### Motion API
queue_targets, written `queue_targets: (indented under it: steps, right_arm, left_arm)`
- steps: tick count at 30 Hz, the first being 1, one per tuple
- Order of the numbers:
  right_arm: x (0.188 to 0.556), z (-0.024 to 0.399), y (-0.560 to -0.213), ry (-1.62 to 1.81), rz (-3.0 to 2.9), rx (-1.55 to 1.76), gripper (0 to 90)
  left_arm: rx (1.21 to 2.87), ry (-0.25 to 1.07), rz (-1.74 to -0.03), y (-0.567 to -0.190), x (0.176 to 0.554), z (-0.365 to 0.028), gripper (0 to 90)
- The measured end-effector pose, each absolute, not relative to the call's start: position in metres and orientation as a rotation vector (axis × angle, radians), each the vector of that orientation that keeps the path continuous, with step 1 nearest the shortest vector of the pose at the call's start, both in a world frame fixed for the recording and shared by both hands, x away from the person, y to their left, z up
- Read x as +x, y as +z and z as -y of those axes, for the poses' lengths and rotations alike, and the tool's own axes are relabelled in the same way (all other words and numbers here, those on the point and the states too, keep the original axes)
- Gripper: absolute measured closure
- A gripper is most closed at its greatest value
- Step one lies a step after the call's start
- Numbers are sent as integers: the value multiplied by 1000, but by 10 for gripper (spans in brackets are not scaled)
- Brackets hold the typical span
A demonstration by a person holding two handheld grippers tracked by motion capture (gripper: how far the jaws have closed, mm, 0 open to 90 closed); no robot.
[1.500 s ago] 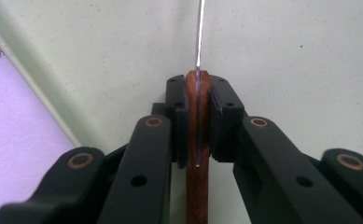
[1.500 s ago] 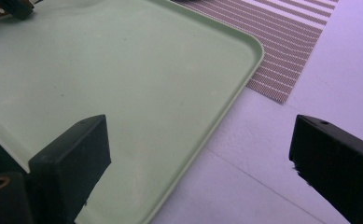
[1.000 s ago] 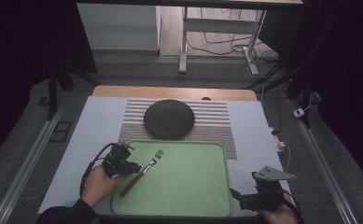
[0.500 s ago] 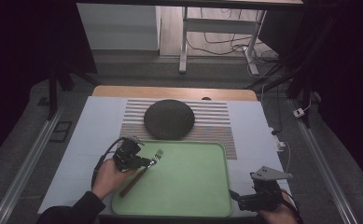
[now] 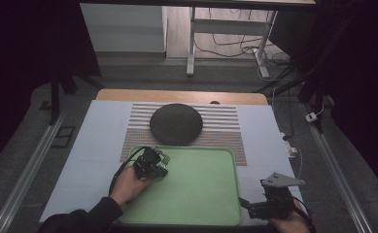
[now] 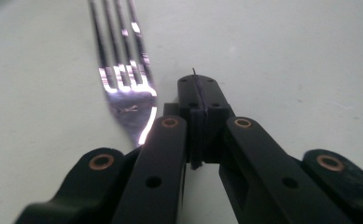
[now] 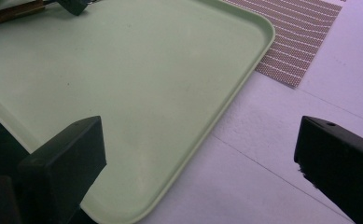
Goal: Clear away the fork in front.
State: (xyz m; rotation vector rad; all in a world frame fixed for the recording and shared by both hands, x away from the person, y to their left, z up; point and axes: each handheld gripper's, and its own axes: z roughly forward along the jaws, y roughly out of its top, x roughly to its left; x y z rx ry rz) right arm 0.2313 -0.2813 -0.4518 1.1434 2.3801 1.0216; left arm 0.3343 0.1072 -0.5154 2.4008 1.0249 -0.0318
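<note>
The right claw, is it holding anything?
No, in the right gripper view the right claw stands wide open, with nothing but the green tray and the white table between its jaws.

Looks like a lab or recording workshop: dim room, bare floor with loose cables [image 5: 235,48], metal desk legs [image 5: 191,43] behind, rails [image 5: 24,174] flanking a white-covered table [image 5: 94,141] set with striped mat [image 5: 225,121] and green tray [image 5: 201,189].

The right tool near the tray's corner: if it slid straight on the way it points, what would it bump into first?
Probably the green tray. The right tool is open, its jaws either side of the tray's rim near the corner, so the rim lies straight ahead. How high the tool sits above it is unclear.
</note>
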Motion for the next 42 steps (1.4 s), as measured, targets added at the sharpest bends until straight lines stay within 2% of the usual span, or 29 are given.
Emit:
queue_targets:
  steps: [9, 29, 36, 42]
  right_arm:
    - [232, 281, -452, 1022, -2386, 1146, 27]
    - [232, 282, -452, 1027, -2388, 1159, 28]
    - [233, 282, -452, 1025, -2392, 1154, 28]
    - [233, 282, -452, 1034, -2391, 1158, 29]
  left_arm:
    - [2382, 11, -1154, -514, 344, -131, 882]
    - [2312, -1, -1342, -514, 356, -173, 881]
    - [2306, -5, -1336, -514, 356, -175, 880]
    - [2268, 14, -1290, -509, 353, -176, 725]
